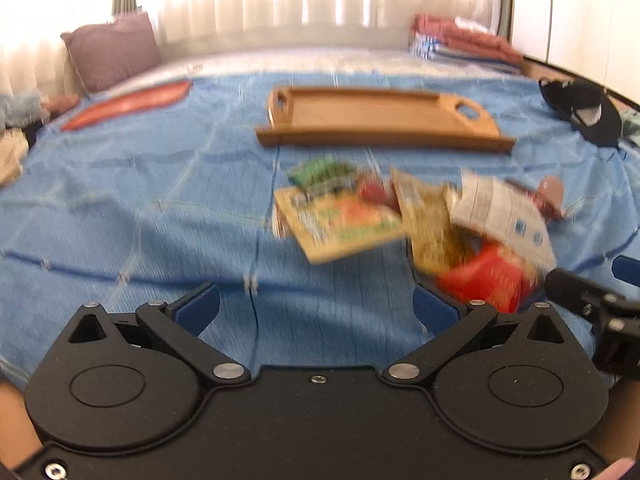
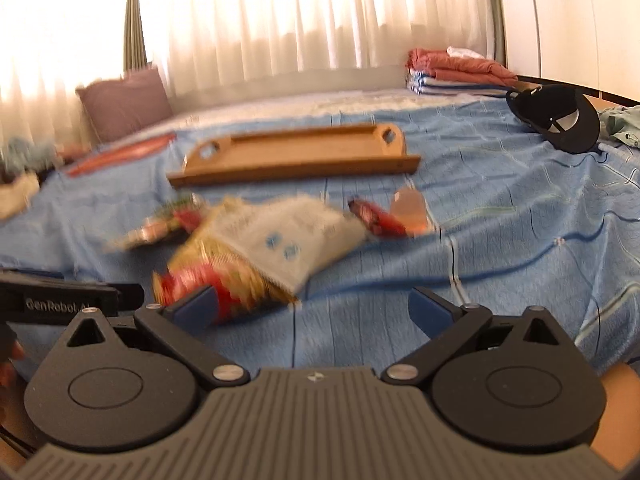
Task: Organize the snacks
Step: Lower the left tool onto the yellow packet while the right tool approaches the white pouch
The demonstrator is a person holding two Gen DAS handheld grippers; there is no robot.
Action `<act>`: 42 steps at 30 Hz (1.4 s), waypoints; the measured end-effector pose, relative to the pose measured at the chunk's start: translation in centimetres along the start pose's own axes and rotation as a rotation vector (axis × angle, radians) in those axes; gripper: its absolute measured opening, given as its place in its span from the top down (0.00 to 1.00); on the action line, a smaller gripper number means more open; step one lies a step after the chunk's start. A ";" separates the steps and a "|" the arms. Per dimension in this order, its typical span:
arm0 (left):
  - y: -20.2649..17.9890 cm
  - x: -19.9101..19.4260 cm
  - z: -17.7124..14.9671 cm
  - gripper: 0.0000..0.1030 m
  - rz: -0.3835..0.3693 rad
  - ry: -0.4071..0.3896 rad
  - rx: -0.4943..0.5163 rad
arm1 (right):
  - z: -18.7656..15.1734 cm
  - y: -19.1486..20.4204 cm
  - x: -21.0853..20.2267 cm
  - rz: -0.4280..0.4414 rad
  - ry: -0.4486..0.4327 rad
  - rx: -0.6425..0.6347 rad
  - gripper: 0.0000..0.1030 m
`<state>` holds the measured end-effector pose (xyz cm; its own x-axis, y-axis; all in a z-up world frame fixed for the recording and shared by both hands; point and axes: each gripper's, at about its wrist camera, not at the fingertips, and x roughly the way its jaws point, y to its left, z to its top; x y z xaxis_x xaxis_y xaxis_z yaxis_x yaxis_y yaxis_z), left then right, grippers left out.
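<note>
I had both grippers hovering low over the bed's blue blanket (image 1: 120,208), near its front edge. The left gripper (image 1: 316,308) had its jaws spread wide, blue pads apart, holding nothing; only bare blanket lay between them. Its right pad sat just beside the red packet (image 1: 484,280), though the blur kept me from telling whether it touched. The right gripper (image 2: 310,306) was likewise spread wide and empty, its left pad just in front of that same red packet (image 2: 188,280); contact I could not tell.

The snacks lay in a loose heap toward the middle of the blanket: a yellow packet (image 1: 344,224) with a green packet (image 1: 320,172) behind it, a golden packet (image 1: 428,220), and a white packet (image 1: 500,216) overlapping the red one. A small dark red wrapper (image 2: 376,216) and a pale pink item (image 2: 410,206) lay at the heap's far right. The wooden tray (image 1: 380,120) sat empty beyond the heap, toward the far edge. A black cap (image 2: 560,120) rested near the bed's right edge.
</note>
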<state>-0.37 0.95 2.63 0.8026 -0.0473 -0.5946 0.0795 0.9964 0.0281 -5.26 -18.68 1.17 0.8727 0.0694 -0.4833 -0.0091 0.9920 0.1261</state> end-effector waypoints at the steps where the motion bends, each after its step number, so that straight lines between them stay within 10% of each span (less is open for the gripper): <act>1: 0.1 -0.3 0.3 0.00 0.001 -0.020 0.003 | 0.5 0.0 0.0 0.009 -0.015 0.006 0.00; 19: 1.5 3.0 4.0 0.20 -0.055 0.000 -0.089 | 4.7 1.5 10.0 -0.007 0.125 0.033 0.00; 28: 0.7 5.2 4.0 0.22 -0.070 0.025 -0.102 | 4.9 0.0 8.9 0.069 0.131 0.094 0.28; 33: 0.2 7.4 3.9 0.33 -0.053 0.072 -0.109 | 5.3 -0.1 8.8 0.093 0.166 0.122 0.06; 42: 0.5 7.0 3.6 0.40 -0.037 0.056 -0.070 | 5.0 1.2 10.1 0.052 0.180 0.130 0.07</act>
<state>7.43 0.84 1.32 0.7655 -0.0825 -0.6381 0.0654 0.9966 -0.0504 6.03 -17.33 0.78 0.7712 0.1494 -0.6188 0.0217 0.9653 0.2601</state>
